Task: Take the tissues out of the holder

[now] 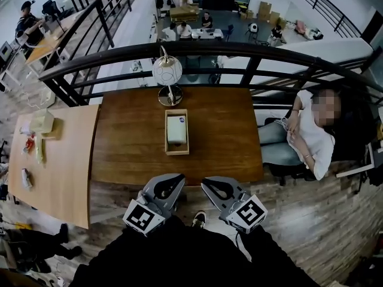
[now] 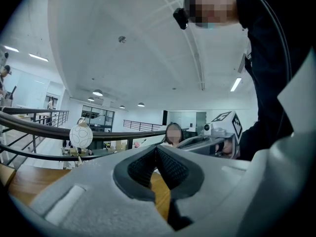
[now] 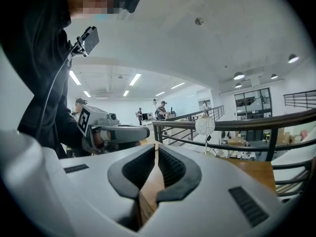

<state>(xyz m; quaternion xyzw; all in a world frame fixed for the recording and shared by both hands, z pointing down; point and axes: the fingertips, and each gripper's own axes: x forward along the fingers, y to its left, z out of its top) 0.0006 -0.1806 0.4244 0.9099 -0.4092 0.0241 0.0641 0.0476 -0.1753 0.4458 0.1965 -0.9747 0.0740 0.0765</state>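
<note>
While the pull had yet to start, I held the left tool [image 1: 177, 179] & right tool [image 1: 207, 183] side by side at the desk's [image 1: 125, 142] near edge, both shut tight on nothing, prob. staged for the reach. The white tissues [image 1: 176, 128] stood as a neat block in the open wooden holder [image 1: 168, 134] mid-desk, well apart from both.

**Left gripper** [image 2: 157, 149], **right gripper** [image 3: 157, 151]: shells showing as smooth, matt grey plastic; jaws wearing dark, finely ribbed pads [image 2: 173, 168], matt.
**Surface** [image 1: 215, 142], ahead of the jaws: showing as smooth brown wood, faintly glossy.
**Holder** [image 1: 177, 152], beyond the jaws at mid-surface: showing as pale bare wood.
**Tissues** [image 1: 176, 128], inside it: looking like soft white paper, matt.
</note>
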